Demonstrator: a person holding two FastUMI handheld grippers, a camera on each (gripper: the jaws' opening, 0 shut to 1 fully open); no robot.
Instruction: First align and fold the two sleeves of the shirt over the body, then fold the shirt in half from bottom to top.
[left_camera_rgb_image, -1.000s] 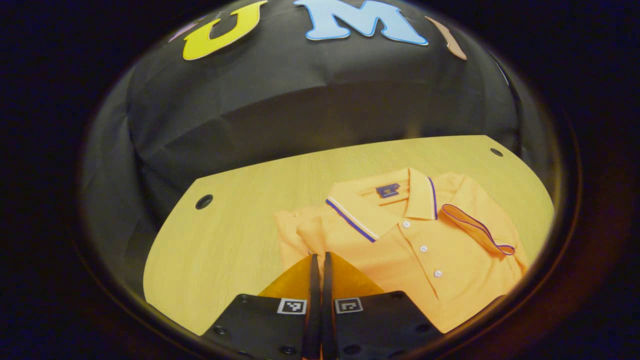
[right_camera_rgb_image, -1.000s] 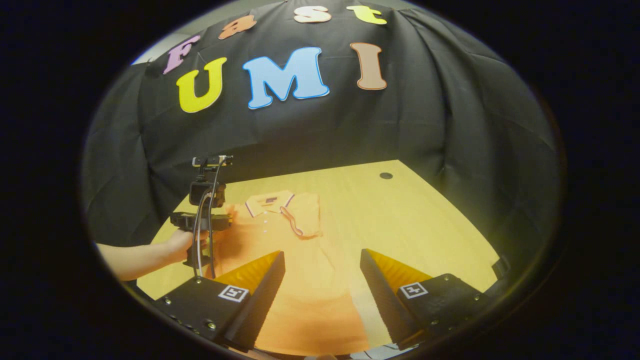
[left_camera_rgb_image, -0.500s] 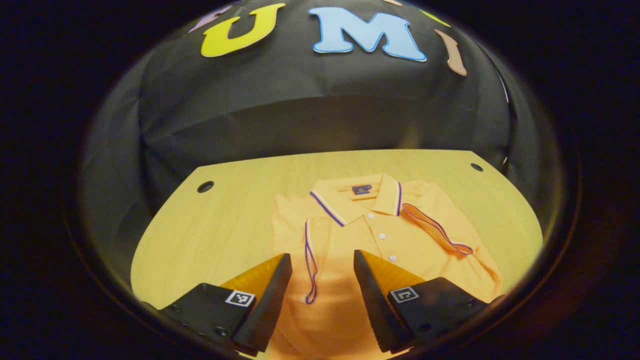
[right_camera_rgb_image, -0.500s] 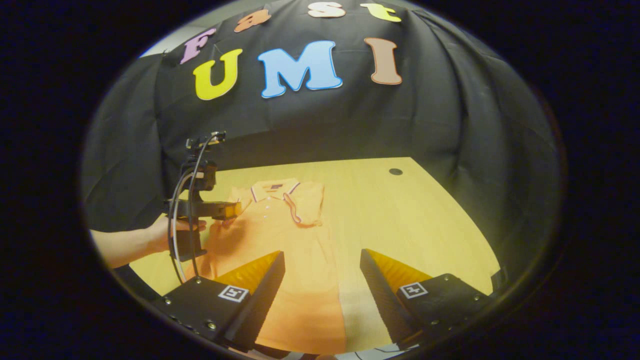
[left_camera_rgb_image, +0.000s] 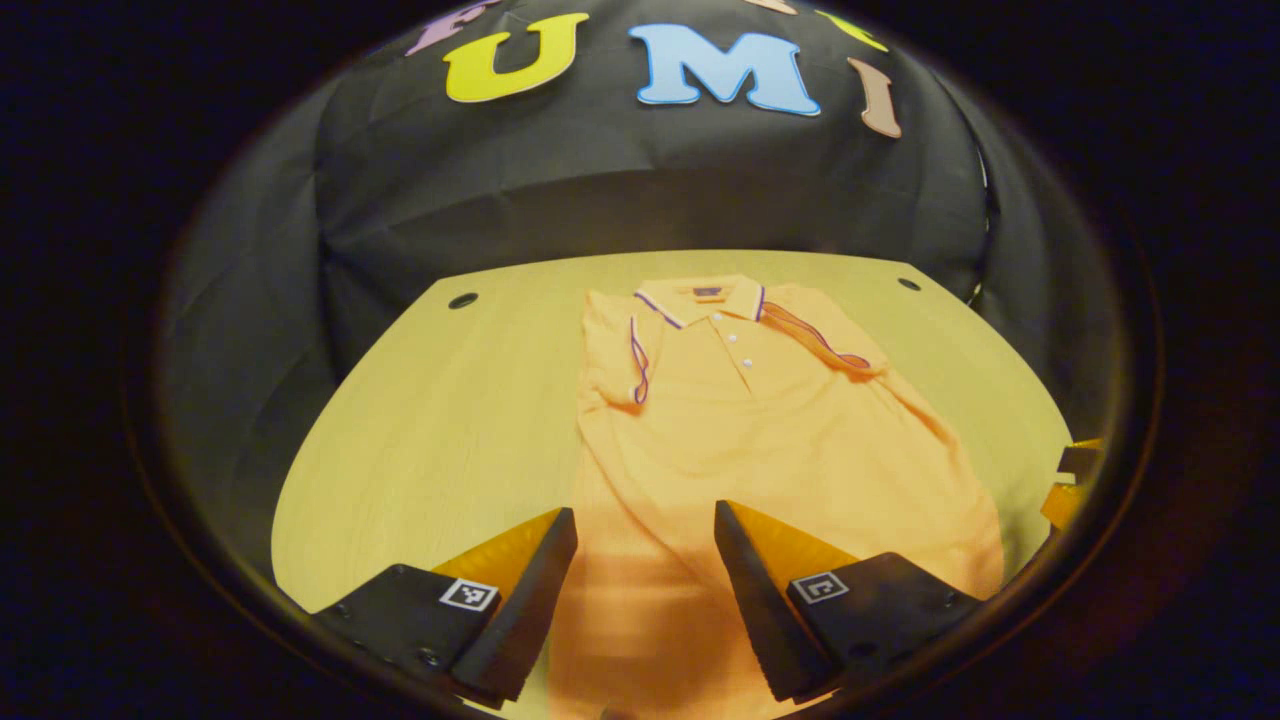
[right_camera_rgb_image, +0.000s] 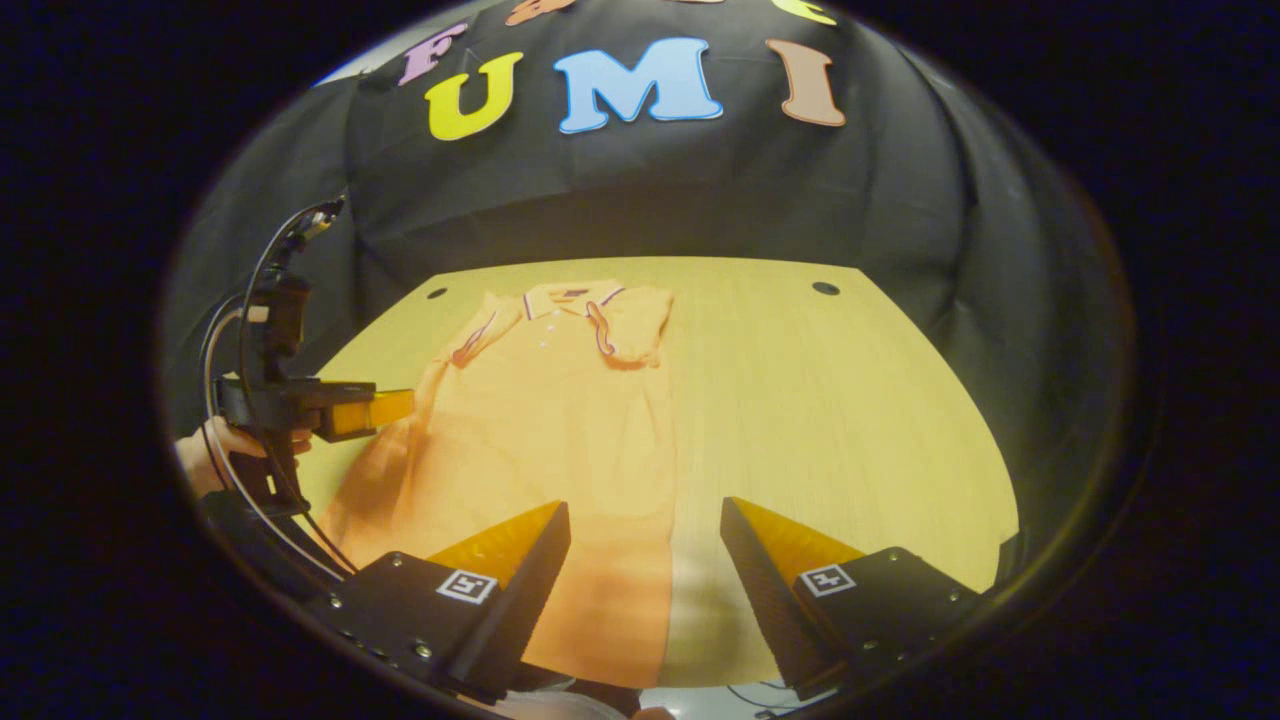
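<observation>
Fingers of the left gripper (left_camera_rgb_image: 645, 560) and right gripper (right_camera_rgb_image: 645, 560) both stand wide apart, holding nothing, above the lower part of the orange short-sleeved polo shirt (left_camera_rgb_image: 760, 430). It lies flat at the frame's centre on the pale wooden counter (left_camera_rgb_image: 450, 420), both sleeves folded over its body.

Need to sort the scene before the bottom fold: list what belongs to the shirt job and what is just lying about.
Job:
- orange short-sleeved polo shirt, both sleeves folded over its body
- left tongs, open
- right tongs, open

Just there:
- light wooden table with small dark holes
- black cloth booth wall
</observation>
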